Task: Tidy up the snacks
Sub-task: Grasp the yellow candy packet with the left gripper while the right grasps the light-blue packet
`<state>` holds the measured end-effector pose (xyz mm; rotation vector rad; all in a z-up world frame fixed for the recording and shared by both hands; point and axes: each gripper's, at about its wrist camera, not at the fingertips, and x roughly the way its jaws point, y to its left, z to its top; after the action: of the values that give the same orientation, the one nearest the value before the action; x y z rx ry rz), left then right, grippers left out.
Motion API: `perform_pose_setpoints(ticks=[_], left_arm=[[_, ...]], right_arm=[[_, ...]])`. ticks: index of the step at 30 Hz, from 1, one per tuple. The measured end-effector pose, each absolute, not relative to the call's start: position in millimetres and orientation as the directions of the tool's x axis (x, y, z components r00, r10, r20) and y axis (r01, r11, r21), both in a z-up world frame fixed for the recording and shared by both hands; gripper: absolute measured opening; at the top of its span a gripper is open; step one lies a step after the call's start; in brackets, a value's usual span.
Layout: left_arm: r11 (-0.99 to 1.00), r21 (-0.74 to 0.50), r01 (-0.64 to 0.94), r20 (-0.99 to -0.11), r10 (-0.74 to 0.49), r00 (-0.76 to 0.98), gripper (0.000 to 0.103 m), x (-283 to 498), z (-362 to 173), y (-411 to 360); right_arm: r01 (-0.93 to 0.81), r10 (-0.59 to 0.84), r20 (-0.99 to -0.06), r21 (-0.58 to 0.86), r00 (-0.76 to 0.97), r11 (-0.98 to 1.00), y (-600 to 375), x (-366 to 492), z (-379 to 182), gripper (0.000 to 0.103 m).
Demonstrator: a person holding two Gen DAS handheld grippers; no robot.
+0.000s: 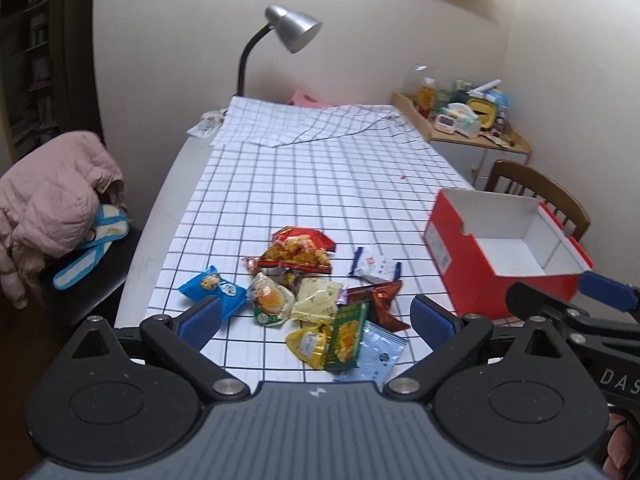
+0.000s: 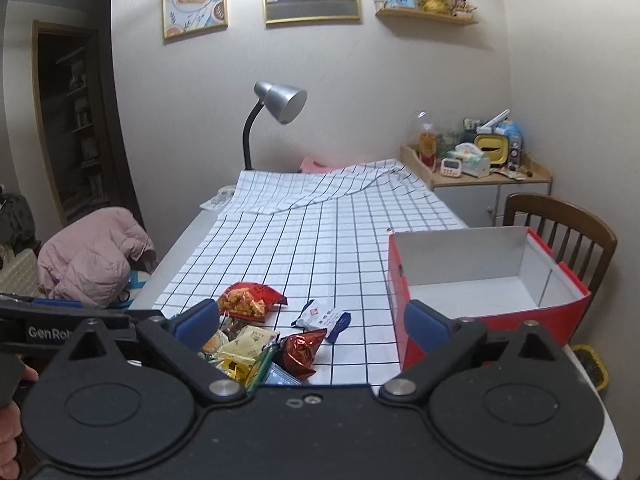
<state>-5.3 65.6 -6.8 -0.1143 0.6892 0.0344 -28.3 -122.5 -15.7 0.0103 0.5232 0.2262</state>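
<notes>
Both jaws spread wide, nothing between the pads. Your left gripper (image 1: 316,320) hangs over the near end of the snack pile; your right gripper (image 2: 312,324) sits just right of it, its blue right pad (image 2: 424,326) in front of the near left corner of the red cardboard box with white inside (image 2: 560,312).

Snacks are heaped on the white tablecloth with black grid lines (image 1: 320,184), near edge, left of the box and not touching it:
- red-orange crinkled bag of fried bits (image 1: 300,250), far side of the heap
- white-and-blue flat wrapper (image 1: 376,266), apart to the right, nearest the box
- blue small packet with a cartoon print (image 1: 212,286), left edge
- clear pouch with an orange egg-like item (image 1: 270,300)
- pale yellow sachets (image 1: 318,298), middle
- shiny red-brown foil wrapper (image 1: 380,300)
- green upright-printed packet (image 1: 348,336), overlapping a yellow foil sachet (image 1: 308,344) and a light blue sachet (image 1: 380,354), nearest you

Box is open-topped, no snacks inside. Grey-shaded gooseneck desk lamp (image 1: 294,28) stands at the far end.
</notes>
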Motion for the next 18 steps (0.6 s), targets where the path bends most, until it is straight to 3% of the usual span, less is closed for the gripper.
perform_pose_setpoints(ticks=[10, 14, 18], left_arm=[[0.988, -0.079, -0.136, -0.673, 0.047, 0.738, 0.1, 24, -32, 77], [0.989, -0.066, -0.129, -0.718, 0.043, 0.695, 0.1, 39, -53, 78], [0.989, -0.069, -0.127, -0.758, 0.031, 0.651, 0.1, 52, -77, 80]], right_arm=[[-0.319, 0.264, -0.59, 0.011, 0.763, 0.948, -120, 6, -55, 0.092], [-0.372, 0.296, -0.658, 0.026, 0.692, 0.928, -118, 20, -79, 0.082], [-0.415, 0.331, -0.71, 0.059, 0.622, 0.908, -113, 32, -104, 0.08]])
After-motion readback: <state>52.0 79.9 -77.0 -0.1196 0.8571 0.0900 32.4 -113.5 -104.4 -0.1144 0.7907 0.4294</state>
